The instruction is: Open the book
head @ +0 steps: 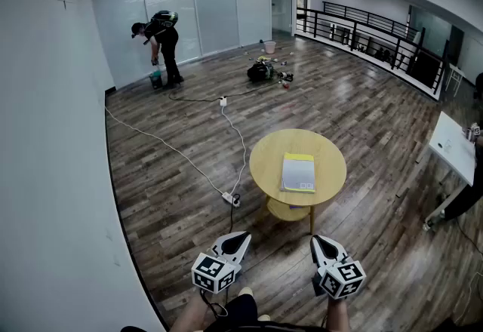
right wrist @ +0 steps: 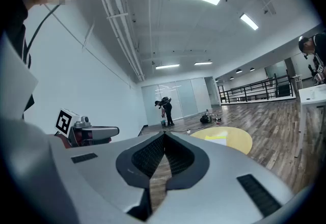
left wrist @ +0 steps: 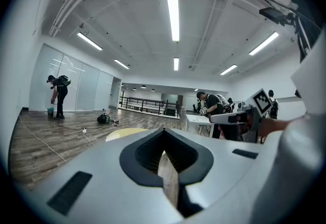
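Nearest: left gripper (head: 240, 237) and right gripper (head: 318, 241), side by side low in the head view, both aimed across the plank floor (head: 189, 195) toward the table. Left fingers (left wrist: 145, 152) are closed tip to tip with nothing between them. Right fingers (right wrist: 140, 159) are also closed and empty.

A strip of open floor separates both grippers from the round yellow table (head: 260, 164); neither reaches its near rim.

The book (head: 298, 172) lies closed and flat on the table, right of centre. Its near edge stops short of the rim, and a yellow strip runs along its far edge.

A white cable (head: 240, 143) runs past the table's left side to a power strip (head: 231, 198) on the floor just beside the rim.

Right: corner of a white desk (head: 453, 143), well apart.

Far: clutter (head: 264, 71) on the floor, a person (head: 162, 35) bent over at the glass wall (head: 211, 6), and a railing (head: 370, 25).
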`<state>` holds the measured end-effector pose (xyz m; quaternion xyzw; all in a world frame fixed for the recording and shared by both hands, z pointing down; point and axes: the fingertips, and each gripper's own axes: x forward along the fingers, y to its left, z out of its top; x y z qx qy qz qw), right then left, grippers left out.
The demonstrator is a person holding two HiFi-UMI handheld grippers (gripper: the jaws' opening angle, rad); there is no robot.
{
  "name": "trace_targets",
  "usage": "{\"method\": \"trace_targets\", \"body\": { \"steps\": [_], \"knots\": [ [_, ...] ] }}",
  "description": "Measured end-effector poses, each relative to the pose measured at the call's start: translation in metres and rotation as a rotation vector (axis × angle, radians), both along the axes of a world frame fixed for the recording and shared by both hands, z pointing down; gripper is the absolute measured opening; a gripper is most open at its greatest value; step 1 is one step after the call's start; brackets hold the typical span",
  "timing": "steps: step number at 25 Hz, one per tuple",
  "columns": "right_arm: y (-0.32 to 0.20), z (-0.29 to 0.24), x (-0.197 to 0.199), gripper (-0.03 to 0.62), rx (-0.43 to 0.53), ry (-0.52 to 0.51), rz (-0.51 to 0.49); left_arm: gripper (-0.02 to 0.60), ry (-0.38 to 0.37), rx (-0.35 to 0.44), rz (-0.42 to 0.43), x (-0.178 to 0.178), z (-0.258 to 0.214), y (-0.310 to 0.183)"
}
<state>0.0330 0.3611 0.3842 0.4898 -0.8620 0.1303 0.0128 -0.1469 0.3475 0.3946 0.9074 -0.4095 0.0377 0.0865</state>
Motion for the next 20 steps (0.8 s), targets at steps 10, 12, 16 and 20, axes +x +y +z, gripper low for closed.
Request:
{"method": "trace_targets", "body": {
  "steps": [10, 12, 16, 20],
  "knots": [
    [-0.105, 0.012, 0.013, 0.005, 0.008, -0.003, -0.008, -0.005, 0.005, 0.016, -0.003, 0.019, 0.010, -0.110],
    [-0.140, 0.012, 0.012, 0.004, 0.004, 0.000, -0.010, -0.005, 0.006, 0.010, 0.004, 0.021, 0.011, -0.146],
    [-0.215, 0.014, 0.006, 0.005, -0.019, 0.003, -0.007, -0.005, 0.005, -0.015, 0.027, 0.027, 0.017, -0.223],
    [-0.284, 0.011, 0.000, 0.005, -0.020, -0.001, 0.002, -0.005, -0.004, -0.019, 0.060, 0.034, 0.021, -0.292]
  ]
}}
